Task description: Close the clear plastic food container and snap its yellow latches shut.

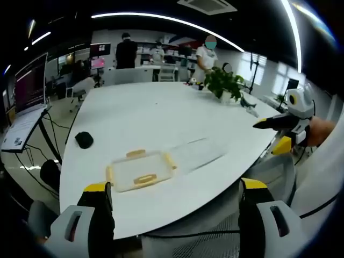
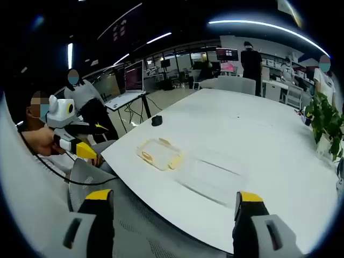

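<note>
A clear plastic container part with yellow latches (image 1: 141,171) lies flat near the white table's front edge, and is seen again in the right gripper view (image 2: 159,154). A second clear part (image 1: 196,153) (image 2: 215,174) lies just beside it, apart from it; I cannot tell which is lid and which is base. My left gripper (image 1: 174,215) is open and empty, held off the table's edge short of the latched part. My right gripper (image 2: 173,215) is open too, off the table's edge. Each gripper shows in the other's view: the right one (image 1: 285,123), the left one (image 2: 75,134).
A small black object (image 1: 84,140) (image 2: 156,120) sits on the white table (image 1: 161,113) beyond the container. A potted plant (image 1: 224,85) (image 2: 325,121) stands at the far side. A mesh chair (image 1: 215,236) is below the edge. A laptop (image 1: 27,107) and several people are behind.
</note>
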